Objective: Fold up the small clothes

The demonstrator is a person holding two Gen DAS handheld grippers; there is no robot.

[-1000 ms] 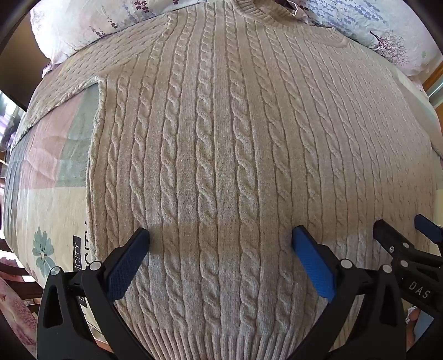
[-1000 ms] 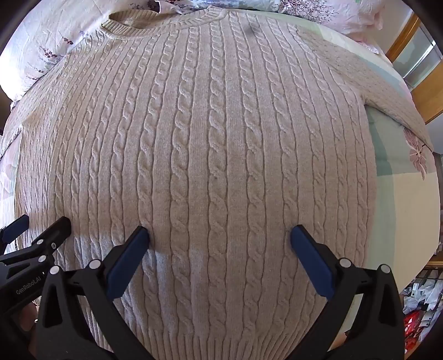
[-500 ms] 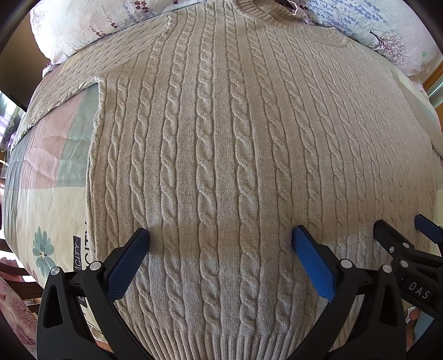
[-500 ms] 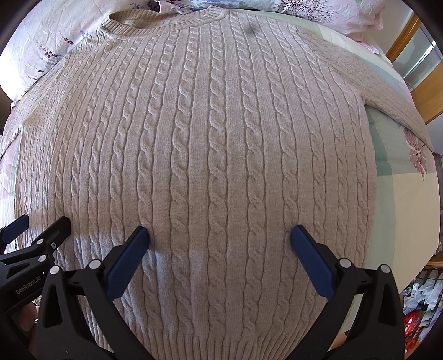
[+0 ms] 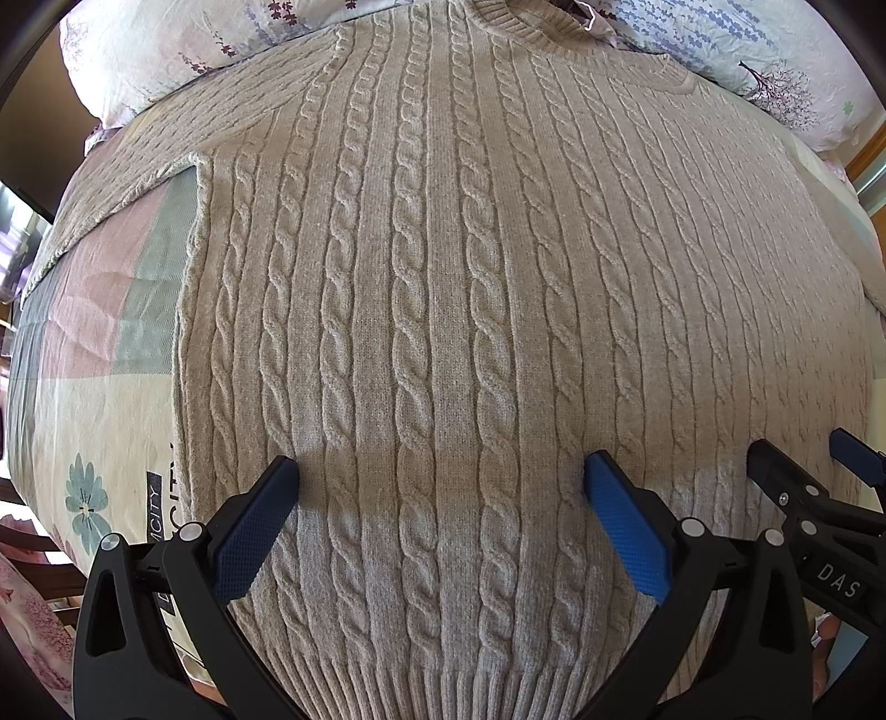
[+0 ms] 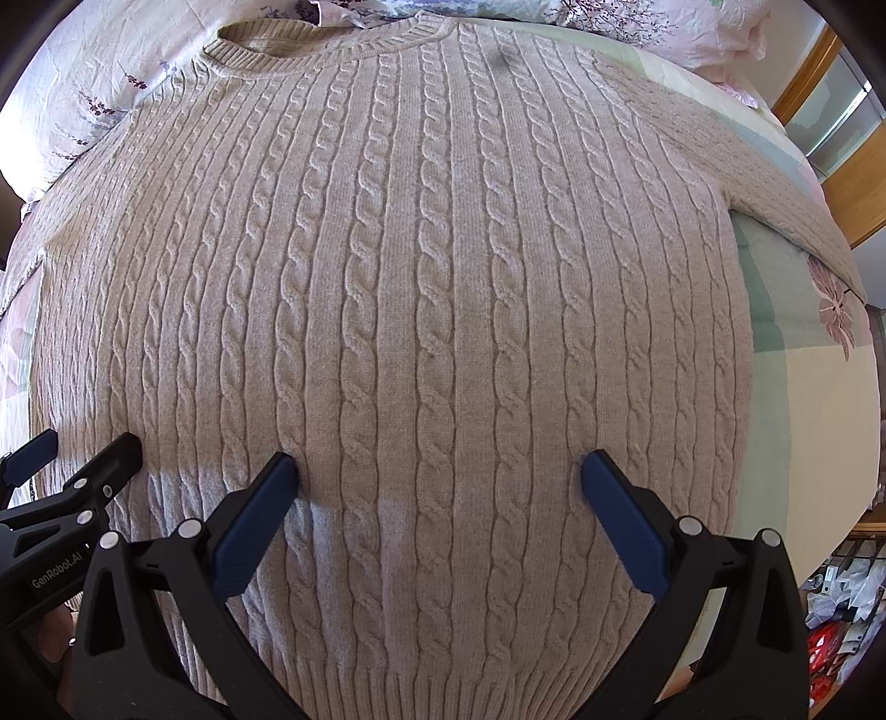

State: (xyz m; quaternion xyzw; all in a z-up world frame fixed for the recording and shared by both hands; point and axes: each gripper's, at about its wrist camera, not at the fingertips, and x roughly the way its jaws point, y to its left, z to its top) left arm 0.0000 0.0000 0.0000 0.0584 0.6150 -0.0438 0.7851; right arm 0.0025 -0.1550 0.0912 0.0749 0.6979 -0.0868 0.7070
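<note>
A bed with a patchwork floral bedspread (image 5: 105,354) in pink, green and cream fills both views, with flowered pillows (image 5: 183,61) along the far edge and a wooden door frame (image 6: 853,183) at the far right. Spread flat on the bedspread, front up, lies a beige cable-knit sweater (image 5: 470,288). It covers most of the bed surface.

The sweater's long axis runs near to far: the ribbed hem (image 5: 476,687) sits at the near edge, closest to the cameras, and the round collar (image 6: 326,44) points away toward the pillows. Its cables run straight along that axis, so the body looks smoothed out and unfolded. The left sleeve (image 5: 127,183) angles out toward the far left over the bedspread, and the right sleeve (image 6: 775,183) angles out toward the right. This flat, squared layout reads as a starting position that leaves every edge reachable for a first fold.

The left gripper (image 5: 443,498) hangs over the near left part of the body, its blue-padded fingers spread wide with nothing between them. The right gripper (image 6: 437,498) is just beside it over the near right part, equally wide apart and empty. Whether the fingertips touch the knit cannot be told. Both being just beyond the hem suggests a likely grab there, or a move outward to the sleeves.
</note>
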